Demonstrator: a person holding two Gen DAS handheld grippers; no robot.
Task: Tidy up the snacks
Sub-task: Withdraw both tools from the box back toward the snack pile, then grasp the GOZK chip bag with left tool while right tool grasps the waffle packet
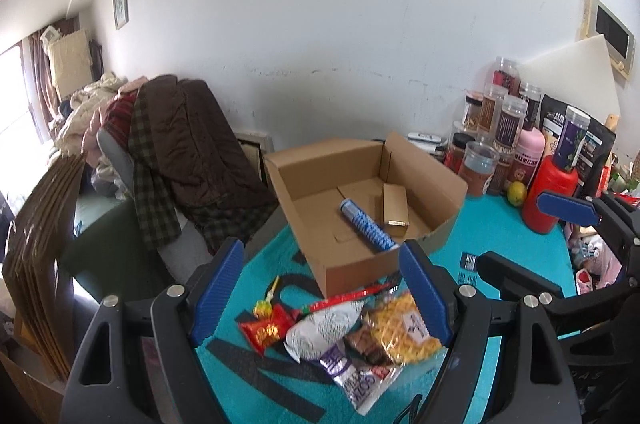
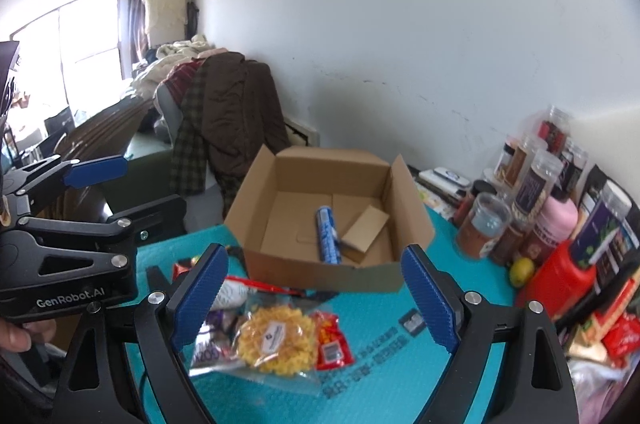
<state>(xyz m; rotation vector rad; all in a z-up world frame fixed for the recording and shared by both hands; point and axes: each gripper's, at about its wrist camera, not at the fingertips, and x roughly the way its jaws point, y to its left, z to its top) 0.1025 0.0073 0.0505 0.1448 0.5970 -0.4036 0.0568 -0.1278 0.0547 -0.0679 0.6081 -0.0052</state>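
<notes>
Left gripper (image 1: pixel 322 288) and right gripper (image 2: pixel 314 294) both spread, nothing pinched. Snack pile (image 1: pixel 340 328) under them; cardboard box (image 1: pixel 440 179) at twelve o'clock.

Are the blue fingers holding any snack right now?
No. Both the left gripper and right gripper are open and empty above the snack pile.

Jar labels (image 2: pixel 528 191) blurred – unreadable; purple snack packet (image 2: pixel 206 342) partly hidden behind right claw finger.
</notes>
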